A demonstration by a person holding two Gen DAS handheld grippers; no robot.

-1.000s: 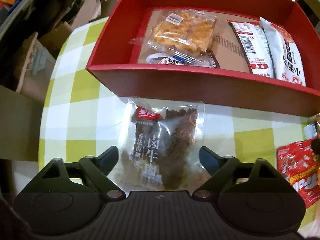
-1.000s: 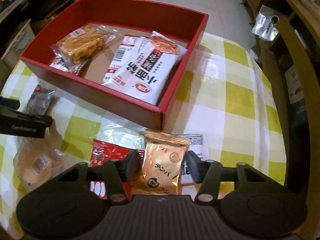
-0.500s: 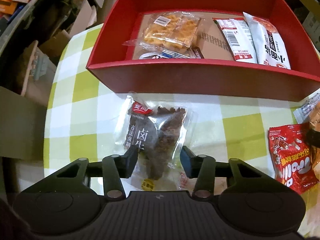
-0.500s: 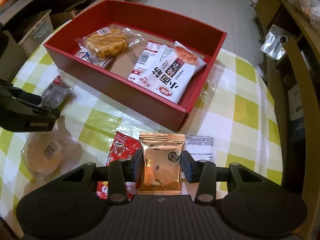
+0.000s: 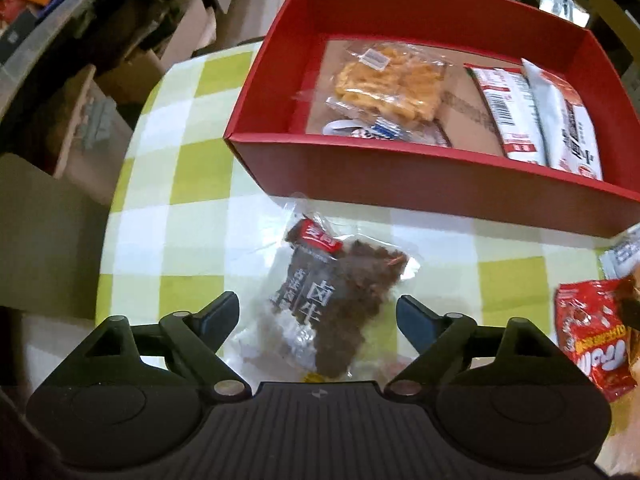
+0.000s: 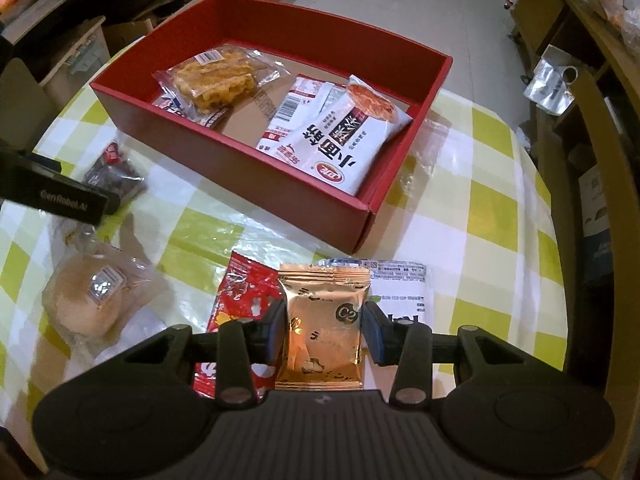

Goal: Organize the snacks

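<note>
A red box (image 5: 420,184) (image 6: 248,176) on the checked table holds a yellow cracker pack (image 5: 390,80) (image 6: 218,78) and white noodle packs (image 5: 560,116) (image 6: 340,136). My left gripper (image 5: 318,316) is open, its fingers either side of a clear packet of dark beef (image 5: 332,304) (image 6: 114,176) lying on the table. My right gripper (image 6: 324,330) is shut on a gold snack packet (image 6: 322,328) and holds it above the table.
A red snack bag (image 6: 244,292) (image 5: 592,332) and a white packet (image 6: 400,292) lie under the gold packet. A wrapped round bun (image 6: 90,300) lies at the left. Cardboard boxes (image 5: 120,80) stand beyond the table's left edge; a wooden chair (image 6: 608,152) is at the right.
My left gripper had closed in on the beef packet and has now opened wide again. My right gripper has shut on the gold packet and lifted it, moving back from the box.
</note>
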